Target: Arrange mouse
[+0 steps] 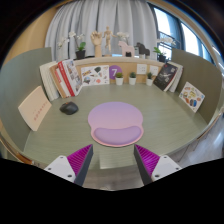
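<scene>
While the gripper (110, 163) hovers with magenta-padded fingers spread and empty, the small dark-grey computer mouse (69, 108) sits off the round lilac mouse mat (116, 123) — beside leaning books (62, 78) — apparently awaiting collection.

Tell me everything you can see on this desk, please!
mouse: one, dark grey, on the desk beyond the fingers, beside the leaning books
mouse pad: one, lilac, oval, just ahead of the fingers
desk: one, grey-green
books: several, leaning along the back
small potted plants: about three, on the back ledge
gripper: one, magenta pads, fingers apart and holding nothing
</scene>
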Demonstrator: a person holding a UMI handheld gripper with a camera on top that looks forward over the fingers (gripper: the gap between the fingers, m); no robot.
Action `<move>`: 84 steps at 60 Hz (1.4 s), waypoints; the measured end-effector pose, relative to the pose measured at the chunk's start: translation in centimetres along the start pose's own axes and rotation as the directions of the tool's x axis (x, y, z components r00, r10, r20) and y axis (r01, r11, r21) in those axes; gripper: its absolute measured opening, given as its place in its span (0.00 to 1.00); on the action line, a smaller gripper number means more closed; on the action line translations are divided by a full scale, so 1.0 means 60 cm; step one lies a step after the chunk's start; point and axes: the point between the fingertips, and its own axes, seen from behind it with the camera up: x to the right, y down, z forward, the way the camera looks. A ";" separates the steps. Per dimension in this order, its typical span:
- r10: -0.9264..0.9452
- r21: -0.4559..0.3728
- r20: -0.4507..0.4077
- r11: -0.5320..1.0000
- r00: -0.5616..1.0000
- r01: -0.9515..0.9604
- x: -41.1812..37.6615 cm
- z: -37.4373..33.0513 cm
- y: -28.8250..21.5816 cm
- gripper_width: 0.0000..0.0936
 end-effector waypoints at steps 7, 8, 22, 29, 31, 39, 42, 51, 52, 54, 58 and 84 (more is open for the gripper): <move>-0.017 -0.030 0.055 0.999 0.998 0.019 -0.104 0.062 -0.006 0.88; -0.019 -0.033 0.061 0.999 0.998 0.021 -0.116 0.070 -0.008 0.89; -0.070 -0.071 0.114 0.994 0.991 0.078 -0.241 0.184 -0.058 0.89; -0.081 -0.084 0.130 0.992 0.988 0.092 -0.286 0.243 -0.089 0.89; -0.084 -0.091 0.134 0.991 0.987 0.097 -0.297 0.258 -0.096 0.89; -0.096 -0.100 0.133 0.989 0.986 0.110 -0.329 0.311 -0.131 0.89; -0.097 -0.100 0.135 0.989 0.986 0.111 -0.339 0.327 -0.143 0.89; -0.104 -0.119 0.129 0.986 0.986 0.120 -0.358 0.370 -0.169 0.89; -0.105 -0.121 0.127 0.985 0.986 0.120 -0.357 0.374 -0.171 0.89; -0.106 -0.123 0.122 0.985 0.987 0.121 -0.357 0.382 -0.178 0.89; -0.104 -0.128 0.106 0.985 0.989 0.117 -0.353 0.398 -0.191 0.88; -0.067 -0.157 0.076 0.984 0.995 0.079 -0.336 0.456 -0.236 0.57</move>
